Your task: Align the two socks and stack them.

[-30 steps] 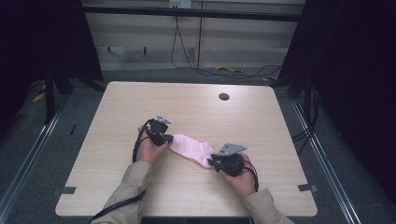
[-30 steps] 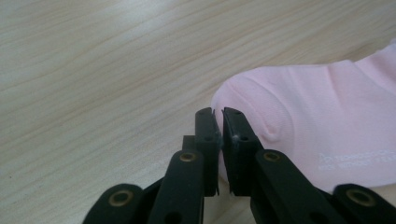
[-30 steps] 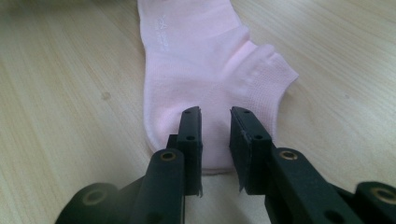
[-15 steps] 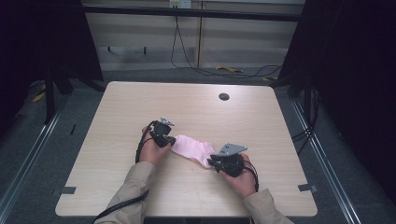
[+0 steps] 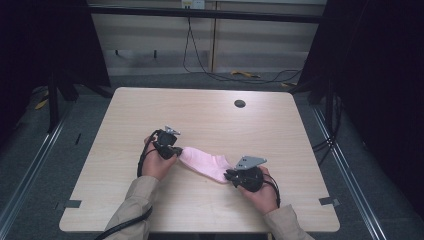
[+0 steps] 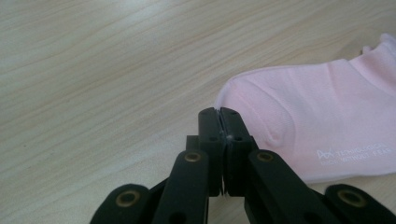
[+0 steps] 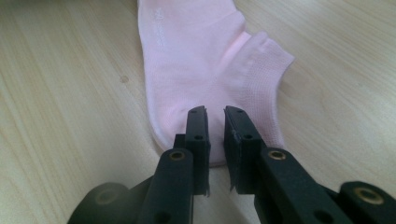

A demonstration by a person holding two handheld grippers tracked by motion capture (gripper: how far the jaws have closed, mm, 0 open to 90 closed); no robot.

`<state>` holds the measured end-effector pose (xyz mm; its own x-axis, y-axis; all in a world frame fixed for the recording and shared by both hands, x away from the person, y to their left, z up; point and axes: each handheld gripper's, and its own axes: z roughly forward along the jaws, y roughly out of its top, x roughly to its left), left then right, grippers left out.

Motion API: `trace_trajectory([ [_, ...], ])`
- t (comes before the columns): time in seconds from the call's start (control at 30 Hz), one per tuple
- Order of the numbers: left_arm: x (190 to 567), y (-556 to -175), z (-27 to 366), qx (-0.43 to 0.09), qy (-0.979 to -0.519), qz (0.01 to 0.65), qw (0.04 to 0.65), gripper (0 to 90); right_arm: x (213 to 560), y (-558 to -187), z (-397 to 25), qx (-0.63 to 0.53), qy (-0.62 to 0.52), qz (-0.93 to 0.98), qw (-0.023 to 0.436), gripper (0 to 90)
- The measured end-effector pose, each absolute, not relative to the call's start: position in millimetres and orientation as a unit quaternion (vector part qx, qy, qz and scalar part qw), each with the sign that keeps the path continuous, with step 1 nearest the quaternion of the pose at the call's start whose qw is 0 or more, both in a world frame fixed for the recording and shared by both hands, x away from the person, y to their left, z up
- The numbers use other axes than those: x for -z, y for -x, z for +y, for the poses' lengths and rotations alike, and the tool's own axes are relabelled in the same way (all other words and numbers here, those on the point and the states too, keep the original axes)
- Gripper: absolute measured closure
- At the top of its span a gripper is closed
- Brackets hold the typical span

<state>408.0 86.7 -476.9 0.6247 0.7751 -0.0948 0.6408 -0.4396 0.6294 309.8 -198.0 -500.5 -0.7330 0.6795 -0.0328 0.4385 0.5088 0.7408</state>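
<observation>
tabletop (image 5: 200,115): light wood, small dark round hole (image 5: 240,103) near far edge
pink sock (image 5: 205,163): flat on tabletop, near front middle, stretched between both claws
left claw (image 6: 218,122): jaws pressed together at sock's rounded toe end; whether fabric is pinched, cannot tell
right claw (image 7: 215,122): jaws slightly spread, over sock's heel edge beside ribbed cuff (image 7: 264,74)
sock print (image 6: 352,154): small white lettering

sock print (image 6: 351,154): white lettering, too small to read
sock (image 7: 210,70): toe cut off at the far edge
sock heel: hidden behind right gripper (image 7: 215,116) jaws
</observation>
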Motion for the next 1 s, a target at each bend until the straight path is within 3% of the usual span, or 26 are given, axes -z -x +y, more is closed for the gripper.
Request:
trace_trajectory([
  [0.63,483.9,-410.9,82.3,-0.105,-0.837,0.427,0.327,88.1,499.9,-309.2,-197.5,-0.369,-0.327,0.855,0.16,83.3],
  [0.67,481.3,-411.2,84.8,-0.111,-0.833,0.427,0.333,82.7,500.2,-309.3,-197.9,-0.371,-0.332,0.853,0.156,83.3],
  [0.77,478.9,-411.8,86.7,-0.116,-0.829,0.427,0.341,79.1,500.3,-309.2,-197.9,-0.372,-0.333,0.852,0.156,83.2],
  [1.0,480.3,-414.6,81.0,-0.111,-0.834,0.419,0.343,78.7,500.5,-309.6,-198.2,-0.373,-0.333,0.852,0.154,83.2],
])
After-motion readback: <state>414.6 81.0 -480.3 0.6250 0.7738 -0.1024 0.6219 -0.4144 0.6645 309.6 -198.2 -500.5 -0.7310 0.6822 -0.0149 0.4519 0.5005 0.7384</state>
